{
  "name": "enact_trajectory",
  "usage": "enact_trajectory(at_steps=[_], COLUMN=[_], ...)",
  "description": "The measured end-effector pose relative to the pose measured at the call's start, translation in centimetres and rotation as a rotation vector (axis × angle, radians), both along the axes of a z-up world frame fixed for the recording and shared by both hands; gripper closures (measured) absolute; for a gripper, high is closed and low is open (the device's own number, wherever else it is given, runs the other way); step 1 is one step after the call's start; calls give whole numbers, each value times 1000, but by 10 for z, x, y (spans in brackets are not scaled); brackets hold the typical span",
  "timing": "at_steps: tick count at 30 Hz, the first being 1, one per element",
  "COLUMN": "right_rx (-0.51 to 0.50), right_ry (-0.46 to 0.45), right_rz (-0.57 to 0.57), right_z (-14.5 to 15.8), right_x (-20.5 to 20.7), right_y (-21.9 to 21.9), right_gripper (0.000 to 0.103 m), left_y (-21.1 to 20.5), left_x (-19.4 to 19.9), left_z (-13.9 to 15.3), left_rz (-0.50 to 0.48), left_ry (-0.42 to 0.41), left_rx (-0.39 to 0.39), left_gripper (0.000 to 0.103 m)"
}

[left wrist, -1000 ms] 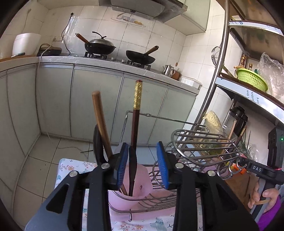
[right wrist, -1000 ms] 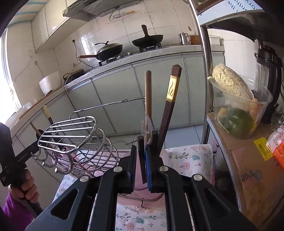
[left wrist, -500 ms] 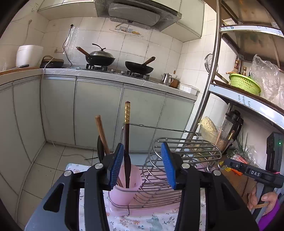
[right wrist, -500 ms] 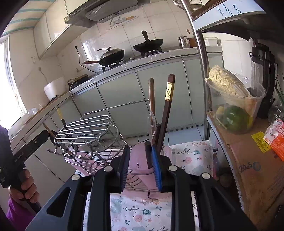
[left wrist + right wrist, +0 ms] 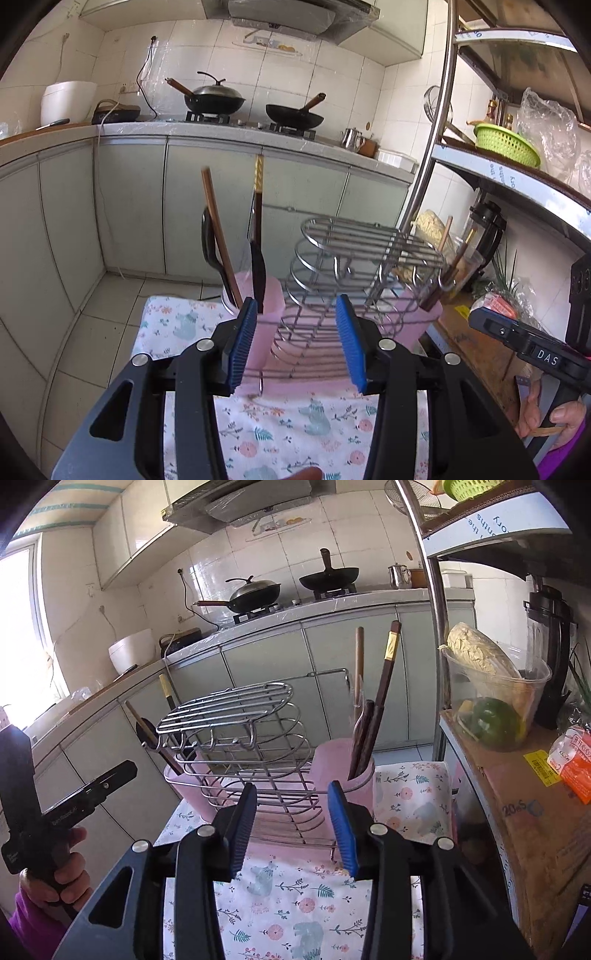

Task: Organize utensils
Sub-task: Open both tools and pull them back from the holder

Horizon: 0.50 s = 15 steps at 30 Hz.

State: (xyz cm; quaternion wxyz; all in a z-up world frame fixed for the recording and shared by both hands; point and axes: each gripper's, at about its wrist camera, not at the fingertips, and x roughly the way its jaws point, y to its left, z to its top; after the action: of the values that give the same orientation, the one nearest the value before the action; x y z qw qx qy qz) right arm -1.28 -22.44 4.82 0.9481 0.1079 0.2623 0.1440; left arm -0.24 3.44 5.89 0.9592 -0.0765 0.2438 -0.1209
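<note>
Both my grippers hang in front of the wire rack, jaws wide apart, holding and touching nothing. My left gripper faces the pink cup at centre frame, with chopsticks and a spoon standing upright in it. My right gripper faces the other cup, right of centre. I'd say pull straight back, steering well off those upright handles.
</note>
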Motion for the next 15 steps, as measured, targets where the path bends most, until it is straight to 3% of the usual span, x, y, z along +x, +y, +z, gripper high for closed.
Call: enact_trajectory(at_steps=[15], right_rx=[-77], right_ry=[40], right_rz=[1], right_z=[-20], right_x=[-16], right_y=[28], right_gripper=[60], left_y=[-21], left_x=[-22], left_z=[-17], left_rz=[8], left_ry=[60], left_rx=[40], left_gripper=[58])
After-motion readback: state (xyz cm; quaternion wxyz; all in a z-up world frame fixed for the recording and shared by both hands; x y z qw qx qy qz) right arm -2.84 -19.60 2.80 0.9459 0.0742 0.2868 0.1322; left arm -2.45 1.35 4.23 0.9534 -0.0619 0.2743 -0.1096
